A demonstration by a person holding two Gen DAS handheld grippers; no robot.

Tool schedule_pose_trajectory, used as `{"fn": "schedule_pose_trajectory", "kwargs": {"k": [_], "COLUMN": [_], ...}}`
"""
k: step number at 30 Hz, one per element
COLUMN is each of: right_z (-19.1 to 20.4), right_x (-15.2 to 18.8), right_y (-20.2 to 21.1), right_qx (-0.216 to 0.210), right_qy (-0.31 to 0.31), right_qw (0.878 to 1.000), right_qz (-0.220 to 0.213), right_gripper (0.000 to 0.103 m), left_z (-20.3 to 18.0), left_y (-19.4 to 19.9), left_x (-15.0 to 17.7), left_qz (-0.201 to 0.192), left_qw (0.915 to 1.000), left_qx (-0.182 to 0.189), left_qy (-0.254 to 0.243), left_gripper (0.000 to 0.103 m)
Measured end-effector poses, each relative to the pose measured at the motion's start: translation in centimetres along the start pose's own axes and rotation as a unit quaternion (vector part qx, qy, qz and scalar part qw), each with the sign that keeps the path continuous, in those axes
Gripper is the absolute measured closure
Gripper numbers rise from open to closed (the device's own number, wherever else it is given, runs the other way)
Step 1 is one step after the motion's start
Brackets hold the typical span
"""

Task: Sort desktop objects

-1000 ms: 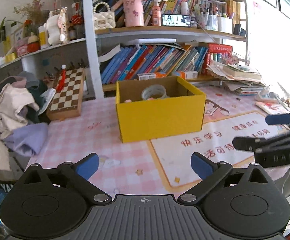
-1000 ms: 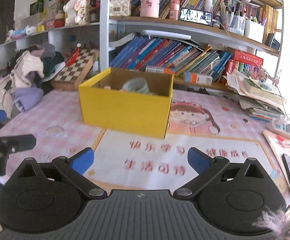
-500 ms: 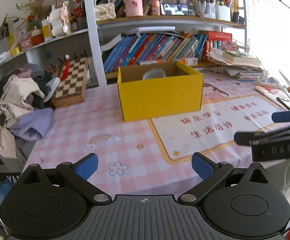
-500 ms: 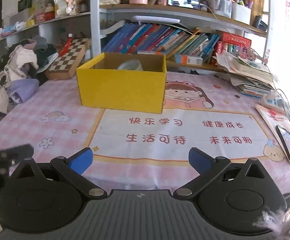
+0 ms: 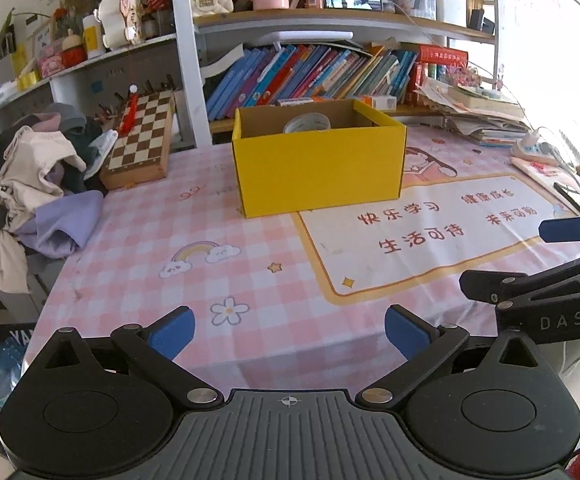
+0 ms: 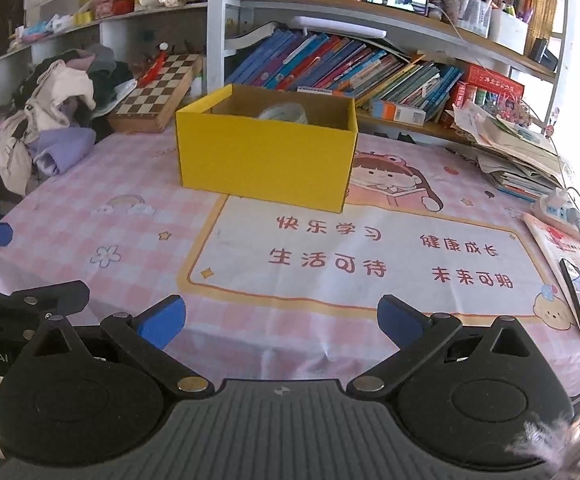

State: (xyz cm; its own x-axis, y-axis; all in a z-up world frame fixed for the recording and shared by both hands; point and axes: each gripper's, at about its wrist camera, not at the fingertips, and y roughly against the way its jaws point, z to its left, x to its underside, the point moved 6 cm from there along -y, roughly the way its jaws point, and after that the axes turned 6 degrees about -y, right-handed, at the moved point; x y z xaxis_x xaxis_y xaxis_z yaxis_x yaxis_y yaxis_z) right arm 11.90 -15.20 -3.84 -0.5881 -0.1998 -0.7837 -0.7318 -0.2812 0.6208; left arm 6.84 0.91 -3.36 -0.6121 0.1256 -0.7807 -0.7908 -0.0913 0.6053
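Jaws of both the left gripper [image 5: 288, 330] and the right gripper [image 6: 281, 318] are spread wide and empty. Straight ahead, well apart from either, the yellow box [image 5: 318, 162] is seen on the tabletop [image 5: 226, 248], its long side facing the jaws, a tape roll [image 5: 307, 123] inside; neither gripper is clearly nearer.

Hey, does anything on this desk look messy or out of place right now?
Yes. A heap of clothes slumps over the table's left edge, and the paper stack on the right is splayed untidily. The yellow box sits upright with a tape roll inside.
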Motion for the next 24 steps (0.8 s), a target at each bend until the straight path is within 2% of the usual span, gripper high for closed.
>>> {"fn": "schedule_pose_trajectory", "kwargs": {"k": [24], "right_z": [-0.47], "right_x": [0.18], "right_y": [-0.18], "right_qx": [0.0], "right_qy": [0.001], "right_qw": [1.0], "right_qz": [0.007], "right_gripper": [0.0], "left_z": [-0.07], "left_y": [-0.02], "left_x": [-0.09], "left_qz": [0.0], "left_qw": [1.0], "left_qx": [0.007], "left_qy": [-0.006], "left_gripper": [0.0]}}
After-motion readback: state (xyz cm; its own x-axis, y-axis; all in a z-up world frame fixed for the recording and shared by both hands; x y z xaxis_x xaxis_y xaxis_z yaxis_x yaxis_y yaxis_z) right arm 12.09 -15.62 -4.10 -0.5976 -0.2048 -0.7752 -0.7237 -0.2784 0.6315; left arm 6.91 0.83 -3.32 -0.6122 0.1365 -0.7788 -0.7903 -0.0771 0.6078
